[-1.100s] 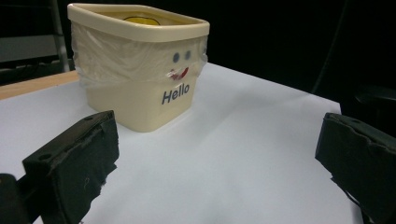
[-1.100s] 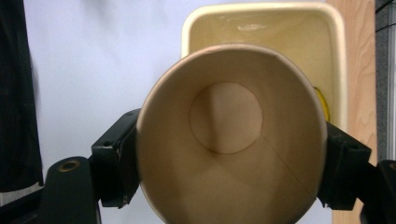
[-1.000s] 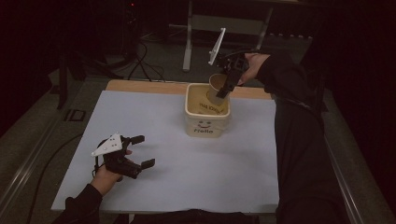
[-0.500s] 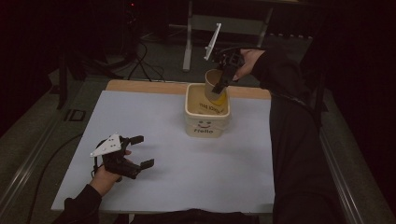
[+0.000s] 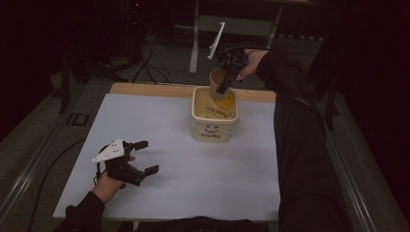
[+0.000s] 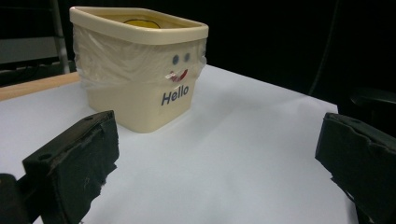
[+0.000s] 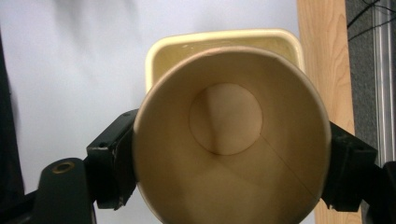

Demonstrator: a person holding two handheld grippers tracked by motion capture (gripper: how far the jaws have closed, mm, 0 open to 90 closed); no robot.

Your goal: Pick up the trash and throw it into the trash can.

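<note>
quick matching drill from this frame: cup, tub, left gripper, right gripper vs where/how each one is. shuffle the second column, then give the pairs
Things
1. cup
2. tub
3. left gripper
4. right gripper

States
A. open, low over the white table near the front left
B. standing on the table, with a smiley and "Hello" on its side
C. held in the air above the tub, nothing inside it
D. shut, raised over the far side of the table

Pairs: 1-C, 2-B, 3-A, 4-D
</note>
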